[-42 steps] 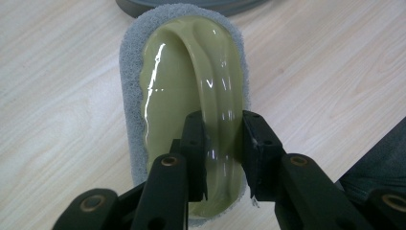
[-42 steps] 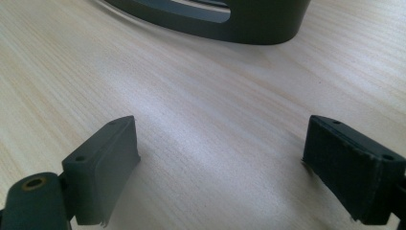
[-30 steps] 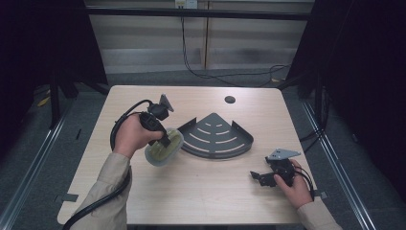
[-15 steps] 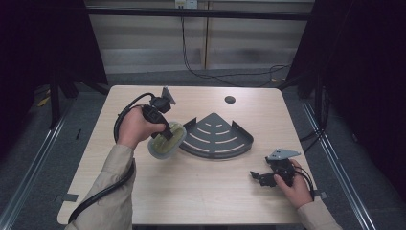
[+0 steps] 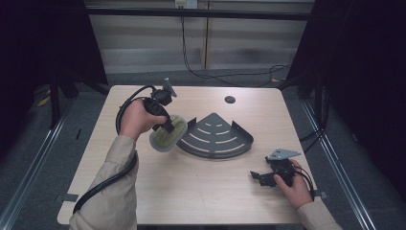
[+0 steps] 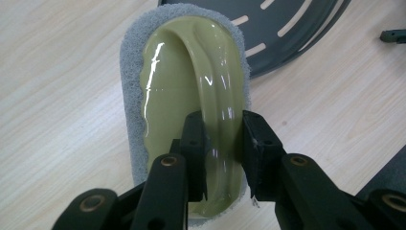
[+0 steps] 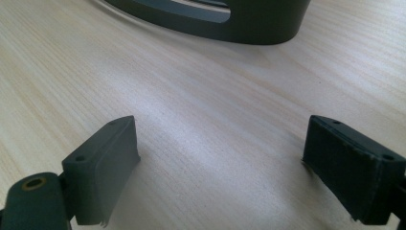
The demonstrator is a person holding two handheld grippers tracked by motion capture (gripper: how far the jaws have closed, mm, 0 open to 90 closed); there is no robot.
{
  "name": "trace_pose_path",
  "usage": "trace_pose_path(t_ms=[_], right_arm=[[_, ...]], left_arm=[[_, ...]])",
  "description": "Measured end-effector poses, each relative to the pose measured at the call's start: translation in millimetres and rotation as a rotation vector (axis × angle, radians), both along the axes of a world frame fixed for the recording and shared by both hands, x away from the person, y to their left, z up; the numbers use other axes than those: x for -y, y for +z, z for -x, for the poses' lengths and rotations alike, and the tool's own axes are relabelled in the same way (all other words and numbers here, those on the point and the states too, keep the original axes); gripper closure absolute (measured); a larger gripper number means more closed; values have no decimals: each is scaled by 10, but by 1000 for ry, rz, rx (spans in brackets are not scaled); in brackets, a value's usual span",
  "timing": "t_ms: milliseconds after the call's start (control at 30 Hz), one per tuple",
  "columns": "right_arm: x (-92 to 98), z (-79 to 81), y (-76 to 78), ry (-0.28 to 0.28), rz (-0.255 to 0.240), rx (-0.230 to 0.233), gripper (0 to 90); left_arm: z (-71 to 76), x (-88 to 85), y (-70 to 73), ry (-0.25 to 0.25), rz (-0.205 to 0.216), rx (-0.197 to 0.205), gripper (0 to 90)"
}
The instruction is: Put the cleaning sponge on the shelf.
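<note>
An oval scrub pad (image 5: 167,133) with an olive-green plastic top and a grey felt rim hangs just above the table, left of a dark grey corner shelf (image 5: 215,135). My left gripper (image 5: 168,127) is shut on the pad's raised green handle ridge; in the left gripper view both pads pinch that ridge (image 6: 218,96) and the scrub pad (image 6: 167,72) points toward the shelf (image 6: 282,28). My right gripper (image 5: 256,176) rests low at the front right, open, with bare wood between its fingers (image 7: 103,163). The shelf's wall (image 7: 225,19) lies ahead of it.
The wooden table (image 5: 191,201) has a round cable hole (image 5: 230,99) at the back. Black cables trail from both grippers. Dark curtains and floor rails flank the table.
My left hand has lifted the scrub pad slightly and carried it back and to the right, closer to the shelf's left edge. The right hand has stayed put.
</note>
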State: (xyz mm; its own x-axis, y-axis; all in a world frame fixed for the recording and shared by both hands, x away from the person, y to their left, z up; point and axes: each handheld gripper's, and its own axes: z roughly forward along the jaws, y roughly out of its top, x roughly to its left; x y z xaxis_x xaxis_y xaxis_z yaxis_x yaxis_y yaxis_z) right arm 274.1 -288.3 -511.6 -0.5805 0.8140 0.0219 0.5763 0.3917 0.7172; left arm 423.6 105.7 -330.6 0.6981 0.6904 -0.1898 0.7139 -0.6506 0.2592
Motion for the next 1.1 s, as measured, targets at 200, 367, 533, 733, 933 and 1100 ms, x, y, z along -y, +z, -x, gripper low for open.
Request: trace_pose_path(t_ms=[200, 367, 533, 733, 933, 1100], right_arm=[[0, 0, 0, 0, 0, 0, 111], [0, 0, 0, 0, 0, 0, 111], [0, 0, 0, 0, 0, 0, 110], [0, 1, 1, -1, -1, -1, 111], [0, 0, 0, 0, -1, 0, 111], [0, 0, 0, 0, 0, 0, 111]], left_arm=[[-58, 29, 33, 0, -9, 10, 725], [-107, 99, 43, -8, -6, 18, 725], [-162, 166, 36, -14, -6, 12, 725], [-236, 241, 18, -16, -8, 12, 725], [-285, 309, 0, -21, -7, 13, 724], [-312, 368, -21, -25, -26, 17, 724]])
